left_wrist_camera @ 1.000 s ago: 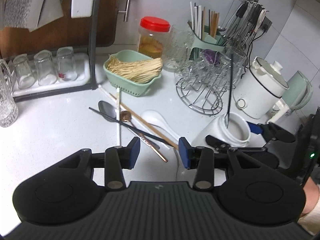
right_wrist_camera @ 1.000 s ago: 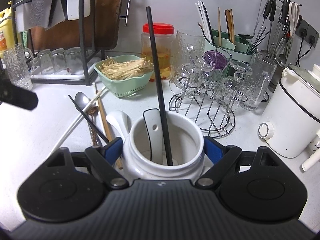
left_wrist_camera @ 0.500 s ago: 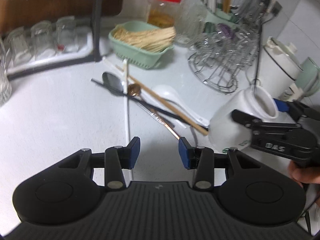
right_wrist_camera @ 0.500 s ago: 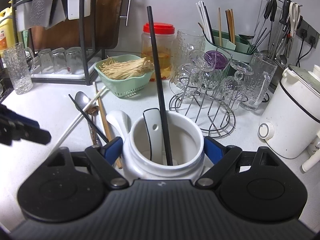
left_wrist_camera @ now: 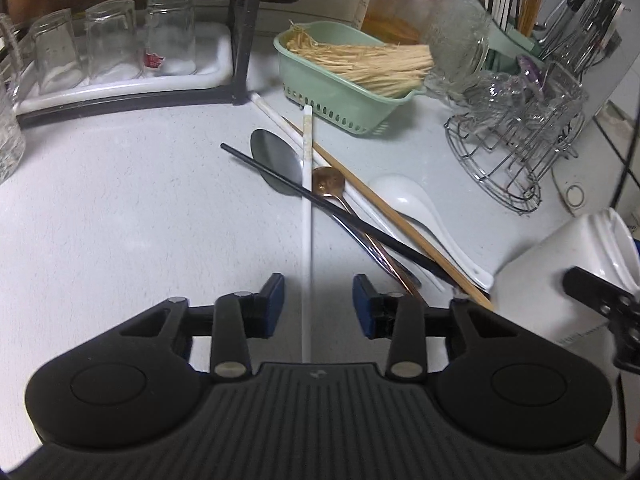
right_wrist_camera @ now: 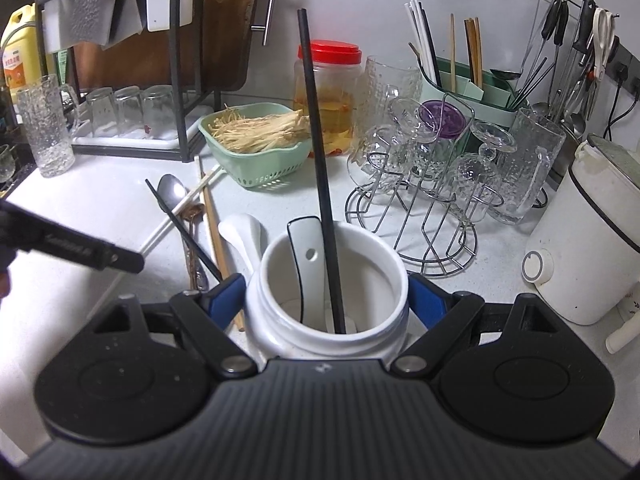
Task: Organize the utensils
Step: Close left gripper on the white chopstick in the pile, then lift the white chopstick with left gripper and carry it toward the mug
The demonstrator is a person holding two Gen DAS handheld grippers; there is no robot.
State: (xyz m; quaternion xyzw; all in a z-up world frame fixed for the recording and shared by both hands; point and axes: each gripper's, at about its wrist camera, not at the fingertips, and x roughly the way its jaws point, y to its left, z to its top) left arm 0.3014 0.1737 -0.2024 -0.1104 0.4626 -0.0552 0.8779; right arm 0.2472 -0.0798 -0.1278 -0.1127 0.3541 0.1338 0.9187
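left claw (left_wrist_camera: 319, 306) has dropped low over the tabletop (left_wrist_camera: 120, 220) since a second ago, when it hung higher with the whole utensil pile in front of it. i now have the white chopstick (left_wrist_camera: 307, 216) running straight between its blue pads (left_wrist_camera: 274, 306). the jaws are closing, but the pads do not touch the stick yet, so nothing is gripped.

right claw (right_wrist_camera: 326, 300) has not moved. it is clamped on the white ceramic holder (right_wrist_camera: 326, 320), one pad on each side of the body, near the front edge of the tabletop. a black chopstick (right_wrist_camera: 318, 168) and a white spoon with a dark rim (right_wrist_camera: 306, 256) already stand inside the holder.

loose utensils lie in a crossed pile toward the middle of the tabletop, in front of the green basket (left_wrist_camera: 332, 88): a second black chopstick (left_wrist_camera: 328, 208), a steel spoon (left_wrist_camera: 276, 160), a copper spoon (left_wrist_camera: 329, 181), a wooden chopstick (left_wrist_camera: 384, 212), another white chopstick (left_wrist_camera: 276, 120) and a white ceramic spoon (left_wrist_camera: 412, 204). the black one lies across the white chopstick farther up.

i judge the descent means the white chopstick is the next pick, bound for the holder. most of the pile remains to sort.
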